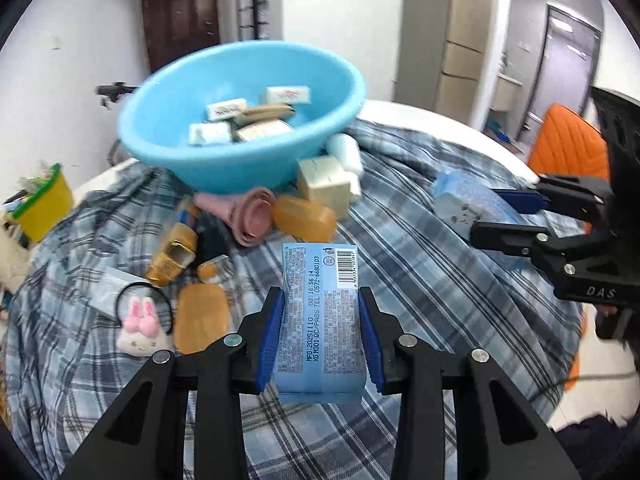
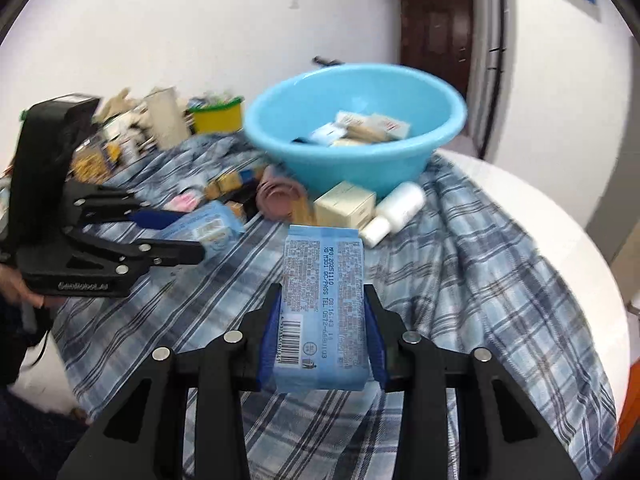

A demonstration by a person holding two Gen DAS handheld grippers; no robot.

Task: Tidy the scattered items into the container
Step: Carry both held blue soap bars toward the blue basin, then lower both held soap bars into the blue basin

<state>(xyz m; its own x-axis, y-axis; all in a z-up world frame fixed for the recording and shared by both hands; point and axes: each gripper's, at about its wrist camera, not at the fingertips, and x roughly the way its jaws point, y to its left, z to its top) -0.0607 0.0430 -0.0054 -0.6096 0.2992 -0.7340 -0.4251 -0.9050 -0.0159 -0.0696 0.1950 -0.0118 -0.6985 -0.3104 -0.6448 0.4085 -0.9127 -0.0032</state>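
Between the blue pads of my left gripper sits a light blue tissue pack, barcode end forward, held above the plaid cloth. My right gripper is shut on a second, matching tissue pack. Each gripper also shows in the other view with its pack: the right gripper at the right edge, the left gripper at the left. Ahead of both stands the blue basin, tilted on the clutter, with several small boxes inside.
Scattered on the plaid cloth in front of the basin lie a cream box, a white bottle, an orange case, pink cups, a yellow carton and a bunny hair tie. An orange chair stands right.
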